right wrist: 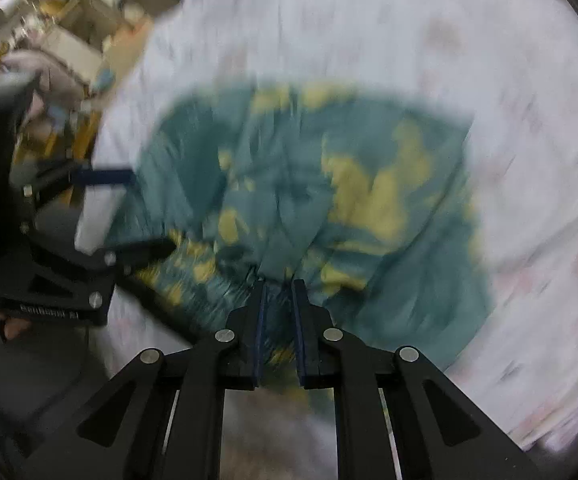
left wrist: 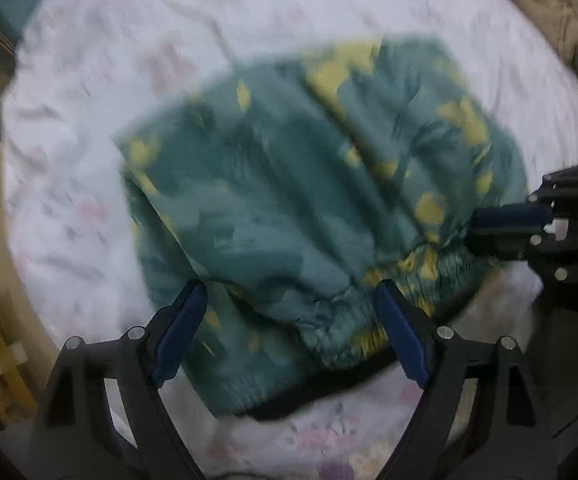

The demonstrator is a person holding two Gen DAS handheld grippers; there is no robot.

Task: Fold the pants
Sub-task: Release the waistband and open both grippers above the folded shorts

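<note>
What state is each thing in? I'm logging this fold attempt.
pants: partly folded and rumpled on the sheet, waistband pinched by the right gripper
left gripper: jaws open over the waistband edge
right gripper: jaws shut on the waistband
bedsheet: spread out, wrinkled

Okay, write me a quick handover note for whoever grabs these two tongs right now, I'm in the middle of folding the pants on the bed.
Right tongs: shut on the gathered waistband of the teal-and-yellow pants.
Left tongs: open, fingers on either side of the waistband edge, gripping nothing.
Pants: lying on the white floral bedsheet, bunched and wrinkled, apparently already doubled over, though blur makes that uncertain.
Done: probably one fold at most.
Left: likely close the left tongs on the waistband, then carry that end over toward the far end and smooth the stack. Both views are motion-blurred, so check the grip first.
</note>
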